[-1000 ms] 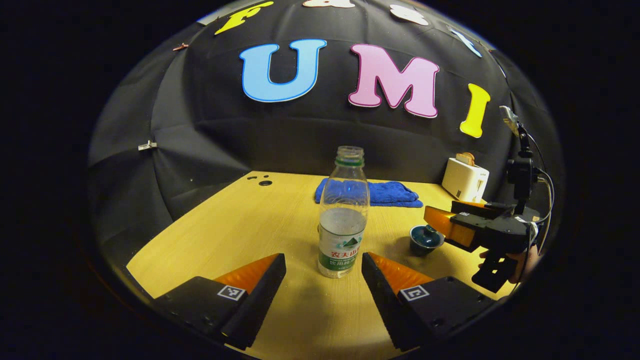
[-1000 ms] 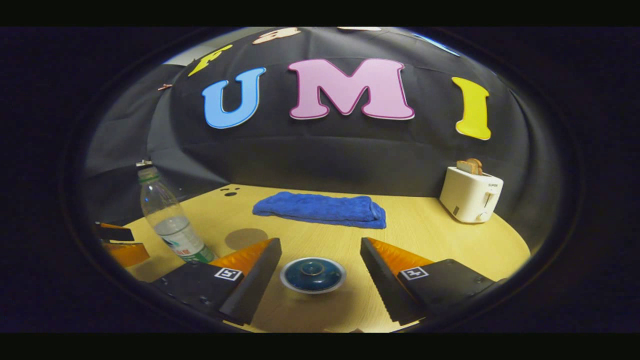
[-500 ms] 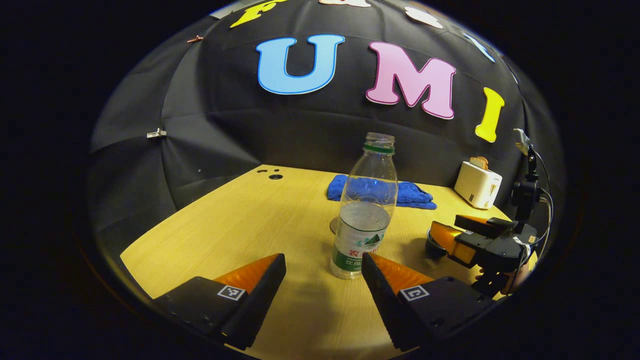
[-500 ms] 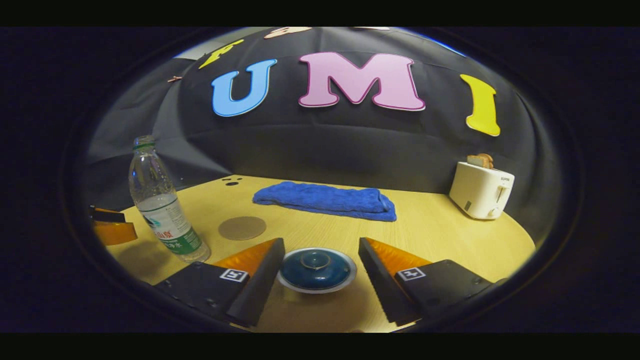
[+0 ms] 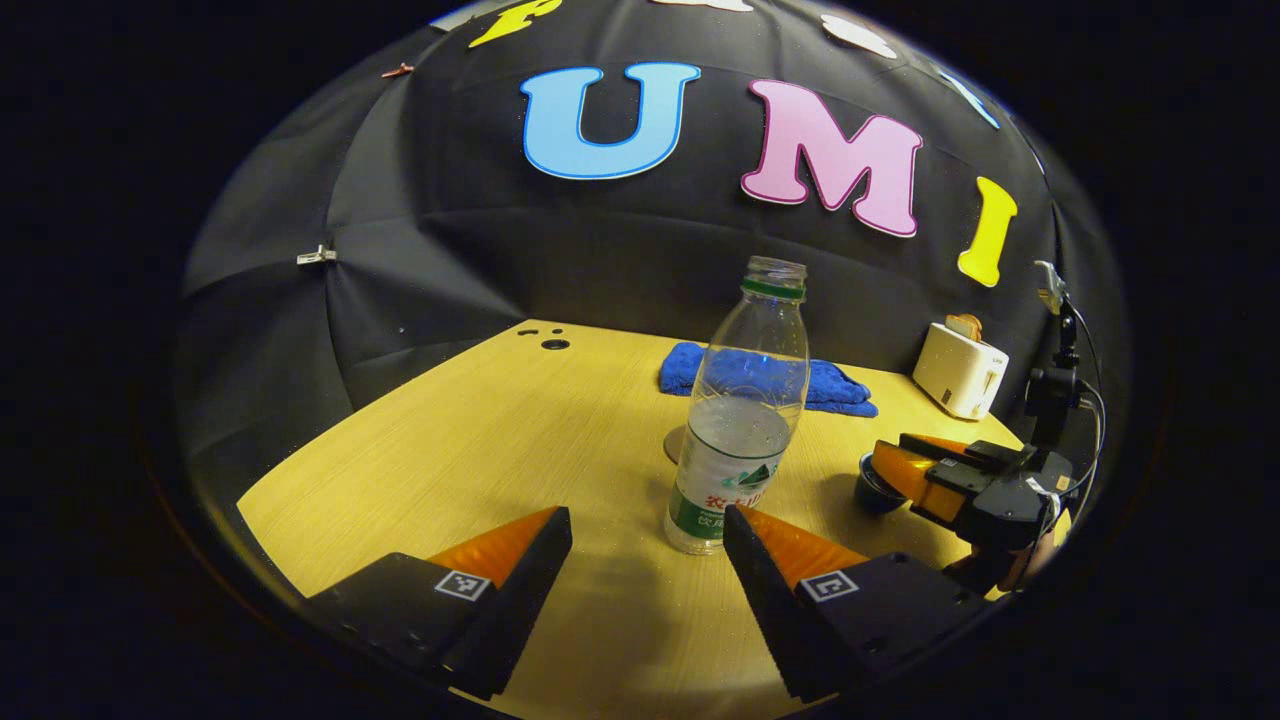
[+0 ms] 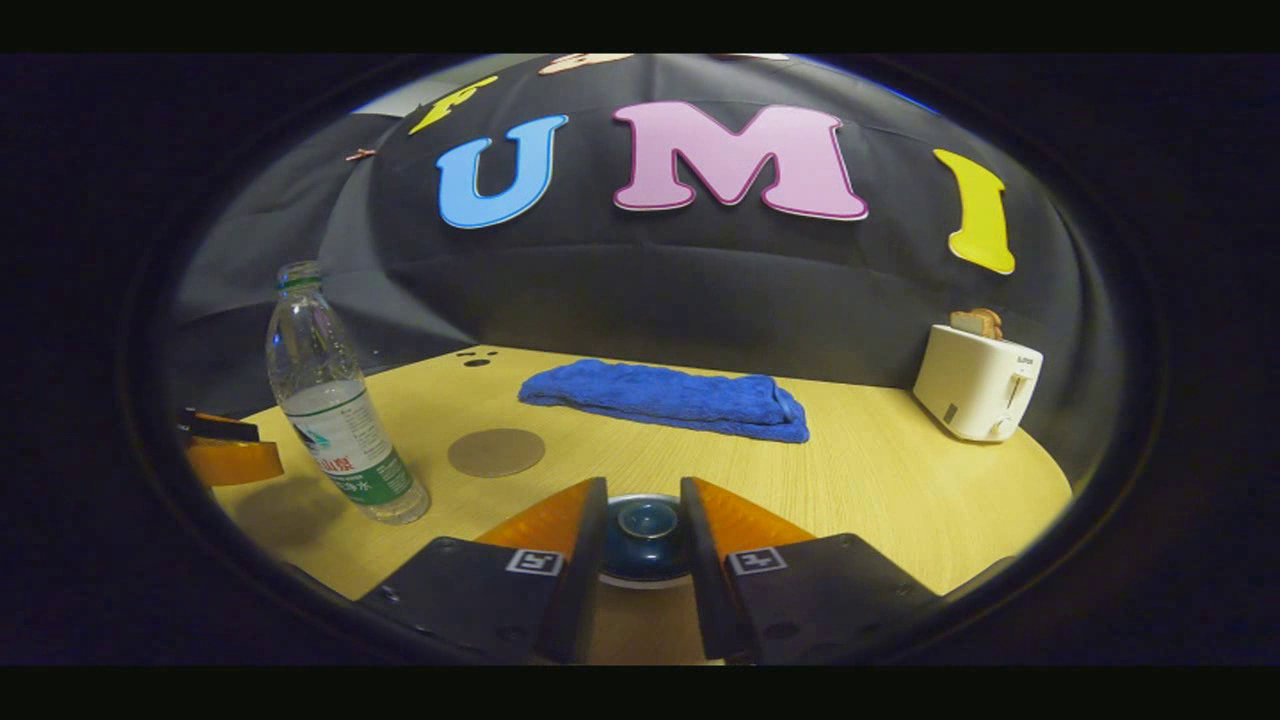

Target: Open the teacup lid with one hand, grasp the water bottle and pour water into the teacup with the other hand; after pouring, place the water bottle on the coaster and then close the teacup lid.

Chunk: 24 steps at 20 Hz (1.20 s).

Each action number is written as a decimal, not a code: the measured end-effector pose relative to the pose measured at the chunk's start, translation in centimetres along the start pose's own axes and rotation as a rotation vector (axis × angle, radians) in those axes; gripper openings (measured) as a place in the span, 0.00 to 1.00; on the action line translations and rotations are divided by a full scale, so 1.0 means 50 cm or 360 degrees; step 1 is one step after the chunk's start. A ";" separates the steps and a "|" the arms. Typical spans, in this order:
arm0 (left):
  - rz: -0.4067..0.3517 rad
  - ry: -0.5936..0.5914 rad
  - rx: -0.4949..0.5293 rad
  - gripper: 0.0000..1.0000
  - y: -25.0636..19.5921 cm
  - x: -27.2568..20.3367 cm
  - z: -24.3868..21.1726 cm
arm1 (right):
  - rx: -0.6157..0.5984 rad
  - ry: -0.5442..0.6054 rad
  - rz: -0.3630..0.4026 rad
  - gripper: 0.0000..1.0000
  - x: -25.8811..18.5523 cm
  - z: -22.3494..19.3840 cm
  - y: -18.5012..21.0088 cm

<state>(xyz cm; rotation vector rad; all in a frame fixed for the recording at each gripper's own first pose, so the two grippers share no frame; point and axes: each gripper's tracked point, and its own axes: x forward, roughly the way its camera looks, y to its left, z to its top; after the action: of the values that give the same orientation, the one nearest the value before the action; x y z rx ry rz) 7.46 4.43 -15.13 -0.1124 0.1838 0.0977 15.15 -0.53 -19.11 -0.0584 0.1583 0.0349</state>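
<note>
Bottle label: your bottle (image 5: 738, 408) is wearing a white and green wrap with printed writing too small to make out; it is standing upright on the desk (image 5: 470, 450), uncapped, roughly a third full.
Toaster: a dark mark is showing on the white toaster (image 6: 978, 381) front, too small to read; a slice of bread is sticking out of its top.
Finger tags: small square black-and-white markers are sitting on the top of each finger of both grippers.
Left gripper: your left gripper (image 5: 647, 522) is hovering with its jaws spread wide and gripping nothing; the bottle is standing just beyond, nearer the right-hand finger (image 5: 770, 540).
Right gripper: your right gripper (image 6: 644, 495) is now narrowing its jaws around the lid (image 6: 645, 527) of the teacup (image 5: 878, 487); half a second ago they were wide apart. Whether the fingers are pressing on the knob, you cannot tell.
Change since earlier: the left camera is drifting leftward, so the bottle is sliding from the middle of the jaws toward the right-hand finger.
Coaster: the round brown coaster (image 6: 496, 452) is lying bare, between bottle and towel (image 6: 668, 398), right behind the bottle in the left gripper view.
Surface: pale wood-grain desk with small dark holes (image 5: 554, 344) near its far corner.
Room: black cloth wall (image 5: 420, 260), a clip (image 5: 316, 257) pinching a fold; a folded blue towel is lying along the back edge.
</note>
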 end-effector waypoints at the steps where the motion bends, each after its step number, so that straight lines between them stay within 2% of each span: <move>1: 0.0001 0.0001 0.0002 0.96 0.000 -0.002 -0.001 | 0.0019 0.0008 0.0012 0.39 0.000 -0.001 0.000; 3: 0.0004 0.0000 0.0010 0.96 0.002 -0.002 -0.004 | 0.0046 0.0013 0.0032 0.38 0.003 0.002 -0.004; 4: 0.0004 0.0003 0.0016 0.96 0.003 -0.002 -0.007 | 0.0051 0.0030 0.0043 0.32 0.002 0.001 -0.001; 5: 0.0008 0.0004 0.0019 0.96 0.005 -0.003 -0.008 | 0.0039 0.0032 0.0051 0.37 0.004 0.002 0.001; 6: 0.0010 0.0005 0.0018 0.96 0.008 -0.002 -0.011 | 0.0026 0.0047 0.0061 0.27 0.004 0.004 0.004; 7: 0.0009 0.0004 0.0015 0.96 0.007 0.000 -0.010 | 0.0009 0.0049 0.0065 0.35 0.002 0.004 0.005; 8: 0.0009 -0.0003 0.0015 0.96 0.007 0.001 -0.007 | 0.0002 0.0059 0.0080 0.22 0.002 0.003 0.007; 9: 0.0003 -0.0009 0.0021 0.96 0.005 0.002 -0.004 | -0.0004 0.0062 0.0089 0.27 -0.001 0.004 0.009; 12: -0.0066 -0.0006 0.0098 0.96 -0.020 0.012 -0.013 | -0.0003 0.0027 0.0103 0.27 -0.009 0.038 0.010; 13: -0.0091 -0.0015 0.0125 0.96 -0.031 0.016 -0.011 | -0.0010 0.0006 0.0103 0.32 -0.014 0.055 0.009; 14: -0.0122 -0.0026 0.0138 0.96 -0.045 0.023 -0.008 | -0.0016 -0.0020 0.0102 0.27 -0.019 0.073 0.005; 15: -0.0147 -0.0038 0.0146 0.96 -0.057 0.030 -0.003 | -0.0016 -0.0041 0.0102 0.32 -0.023 0.088 0.001; 16: -0.0155 -0.0054 0.0154 0.96 -0.063 0.039 0.002 | -0.0003 -0.0065 0.0099 0.27 -0.031 0.102 -0.005; 18: -0.0138 -0.0089 0.0194 0.96 -0.066 0.062 0.014 | 0.0017 -0.0109 0.0086 0.27 -0.047 0.127 -0.020; 19: -0.0146 -0.0103 0.0217 0.96 -0.071 0.075 0.019 | 0.0023 -0.0116 0.0076 0.22 -0.057 0.130 -0.030; 20: -0.0158 -0.0118 0.0237 0.96 -0.079 0.085 0.024 | 0.0030 -0.0109 0.0066 0.27 -0.067 0.129 -0.040; 23: -0.0200 -0.0167 0.0262 0.96 -0.095 0.119 0.044 | 0.0014 -0.0077 0.0013 0.28 -0.095 0.116 -0.078; 24: -0.0204 -0.0169 0.0262 0.96 -0.096 0.129 0.044 | 0.0017 -0.0077 -0.0007 0.32 -0.105 0.112 -0.092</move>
<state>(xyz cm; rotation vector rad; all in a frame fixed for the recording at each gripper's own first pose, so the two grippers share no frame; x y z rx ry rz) 14.70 0.51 -13.70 0.0453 0.0775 -0.0391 11.02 -4.94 -12.49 -0.0472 0.1100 0.0309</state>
